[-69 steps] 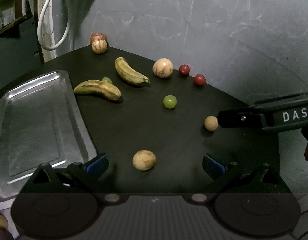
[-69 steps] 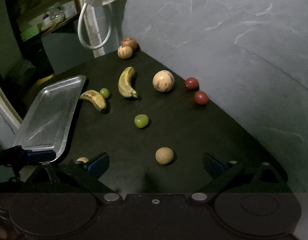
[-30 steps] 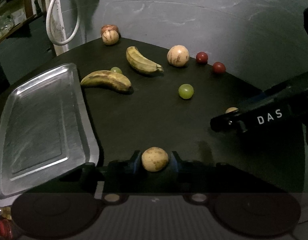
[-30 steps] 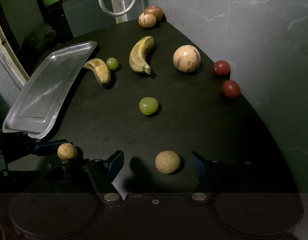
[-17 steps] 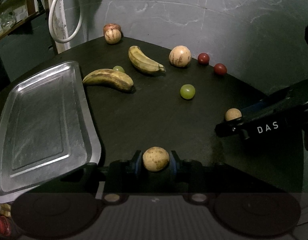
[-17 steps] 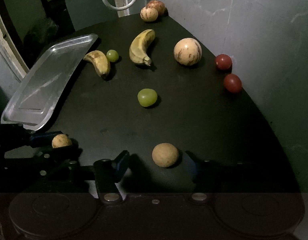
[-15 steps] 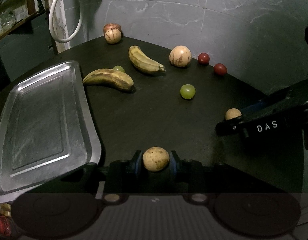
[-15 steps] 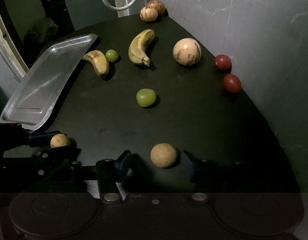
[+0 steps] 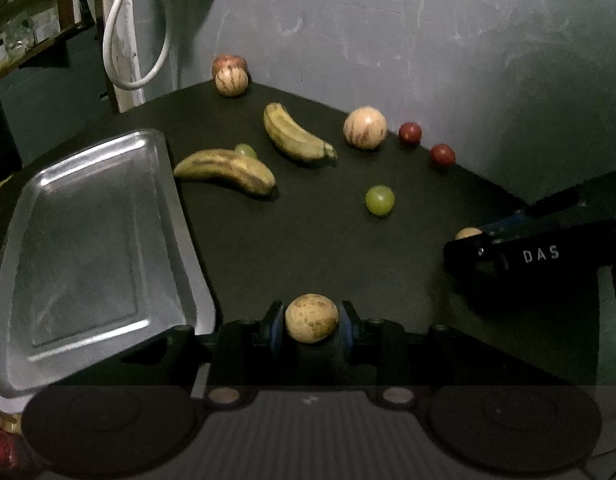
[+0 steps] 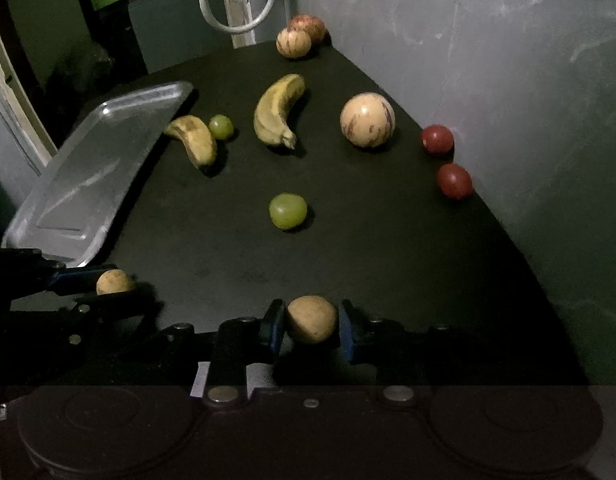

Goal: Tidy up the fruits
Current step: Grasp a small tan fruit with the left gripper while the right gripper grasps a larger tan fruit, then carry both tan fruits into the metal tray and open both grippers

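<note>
My left gripper [image 9: 311, 322] is shut on a small tan round fruit [image 9: 311, 318], just right of the metal tray [image 9: 88, 240]. My right gripper [image 10: 311, 322] is shut on another tan round fruit [image 10: 311, 319] at the near edge of the black table [image 10: 388, 240]. In the right wrist view the left gripper's fruit [image 10: 113, 282] shows at the left. In the left wrist view the right gripper's fruit [image 9: 468, 233] peeks above its black finger. Two bananas [image 10: 278, 110] [image 10: 194, 140], two green grapes [image 10: 288, 211] [image 10: 221, 127] and a striped ball fruit [image 10: 367, 119] lie on the table.
Two red fruits [image 10: 438, 139] [image 10: 454, 181] lie by the grey wall [image 10: 508, 80] on the right. Two more round fruits [image 10: 294, 42] [image 10: 308, 27] sit at the far corner. A white hose loop [image 10: 236, 8] hangs behind the table.
My right gripper's jaws have closed from wide open onto the tan fruit. My left gripper stays shut on its fruit and has moved little.
</note>
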`<state>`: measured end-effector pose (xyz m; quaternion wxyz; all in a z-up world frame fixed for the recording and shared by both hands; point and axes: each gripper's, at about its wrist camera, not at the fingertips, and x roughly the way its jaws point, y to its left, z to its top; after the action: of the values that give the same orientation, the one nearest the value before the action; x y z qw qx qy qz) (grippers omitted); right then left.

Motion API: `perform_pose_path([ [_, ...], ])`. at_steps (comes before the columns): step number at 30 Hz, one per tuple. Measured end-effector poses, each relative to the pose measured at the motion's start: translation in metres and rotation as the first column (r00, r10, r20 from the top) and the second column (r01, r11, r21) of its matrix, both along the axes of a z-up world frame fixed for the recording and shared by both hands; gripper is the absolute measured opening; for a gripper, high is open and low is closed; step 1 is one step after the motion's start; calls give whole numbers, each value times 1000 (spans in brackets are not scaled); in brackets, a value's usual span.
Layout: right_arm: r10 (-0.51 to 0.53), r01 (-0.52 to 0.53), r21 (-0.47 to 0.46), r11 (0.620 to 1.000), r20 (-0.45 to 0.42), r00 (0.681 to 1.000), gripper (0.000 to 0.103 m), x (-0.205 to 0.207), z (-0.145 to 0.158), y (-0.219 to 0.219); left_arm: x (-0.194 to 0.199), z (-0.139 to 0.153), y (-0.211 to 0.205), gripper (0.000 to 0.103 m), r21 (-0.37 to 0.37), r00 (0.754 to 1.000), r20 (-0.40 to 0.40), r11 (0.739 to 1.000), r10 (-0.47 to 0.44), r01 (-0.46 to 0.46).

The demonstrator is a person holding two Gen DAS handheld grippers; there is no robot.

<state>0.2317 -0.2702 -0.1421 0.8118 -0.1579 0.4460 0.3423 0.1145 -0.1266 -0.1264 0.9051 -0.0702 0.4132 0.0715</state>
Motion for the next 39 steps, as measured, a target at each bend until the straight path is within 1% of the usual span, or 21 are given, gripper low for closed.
perform_pose_path([
  [2, 0, 0, 13, 1000, 5, 1000, 30, -4, 8, 2, -2, 7, 5, 31, -1, 1000, 15, 1000, 5, -5],
  [6, -1, 0, 45, 999, 19, 1000, 30, -12, 26, 13, -6, 25, 31, 31, -7, 997, 51, 999, 54, -54],
  [11, 1, -4, 95, 995, 31, 1000, 30, -25, 51, 40, -9, 42, 90, 31, -10, 985, 93, 989, 148, -148],
  [14, 4, -8, 123, 992, 36, 999, 30, -33, 64, 64, -5, 46, 133, 31, -9, 975, 103, 980, 198, -198],
  [17, 14, -22, 154, 988, 53, 998, 30, -39, 75, 99, 3, 46, 176, 31, -10, 966, 111, 972, 234, -235],
  [22, 24, -36, 182, 983, 68, 997, 30, -33, 80, 167, 21, 43, 242, 31, -12, 960, 119, 967, 254, -255],
  [26, 35, -55, 199, 979, 102, 994, 30, -11, 66, 232, 37, 31, 274, 31, -11, 963, 106, 969, 247, -247],
  [30, 41, -62, 181, 982, 114, 993, 30, 19, 37, 284, 54, 14, 294, 31, -9, 969, 86, 972, 233, -233],
  [34, 63, -80, 145, 986, 119, 991, 30, 40, 15, 316, 60, 4, 307, 31, -9, 970, 76, 973, 232, -232],
  [39, 82, -94, 107, 990, 108, 991, 30, 54, -3, 331, 64, -3, 312, 31, -13, 972, 70, 974, 226, -226],
])
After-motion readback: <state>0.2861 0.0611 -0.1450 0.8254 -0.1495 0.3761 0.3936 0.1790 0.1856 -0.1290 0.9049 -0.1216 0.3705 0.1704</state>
